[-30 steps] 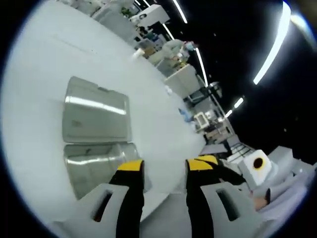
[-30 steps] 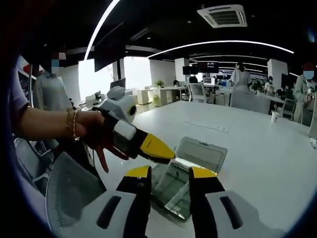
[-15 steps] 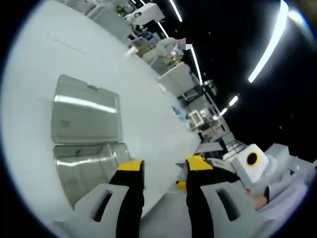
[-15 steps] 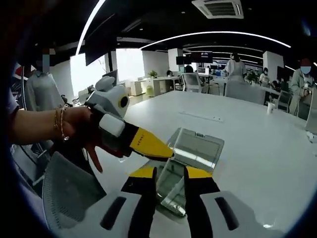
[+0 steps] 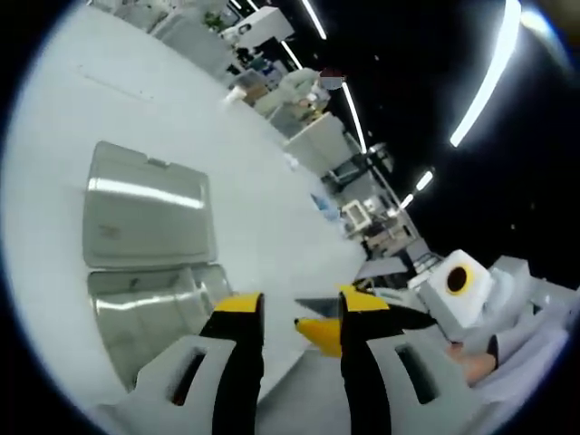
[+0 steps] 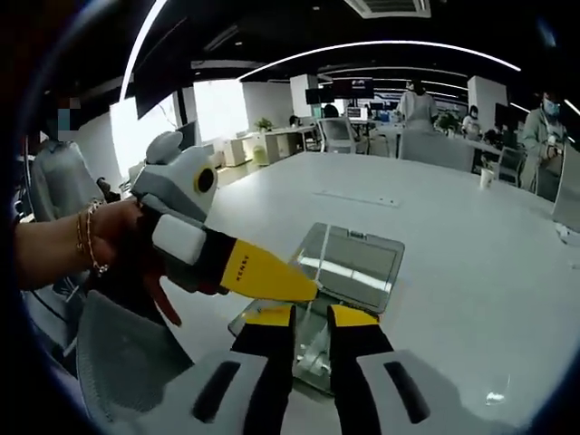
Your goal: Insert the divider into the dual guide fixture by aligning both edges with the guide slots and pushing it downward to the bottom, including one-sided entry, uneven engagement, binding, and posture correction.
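Open-plan office space stretches behind a broad white table [image 6: 471,272], with desks, chairs and several people at the far end. On the table near its edge lies a clear plastic case [image 6: 349,267], lid flat open and hinged to its tray; in the left gripper view the same case [image 5: 145,213] has the tray nearest the jaws.

The left gripper [image 6: 304,290] reaches in from the left of the right gripper view, its jaws looking closed to a yellow point above the tray. The right gripper [image 6: 311,315] has its jaws narrowed onto a thin clear sheet, probably the divider [image 6: 310,340], held over the tray; its long axis I cannot tell.

With both tips crowding one spot, the sheet could twist and enter one guide slot first, then bind. The light case might also slide, being unheld.
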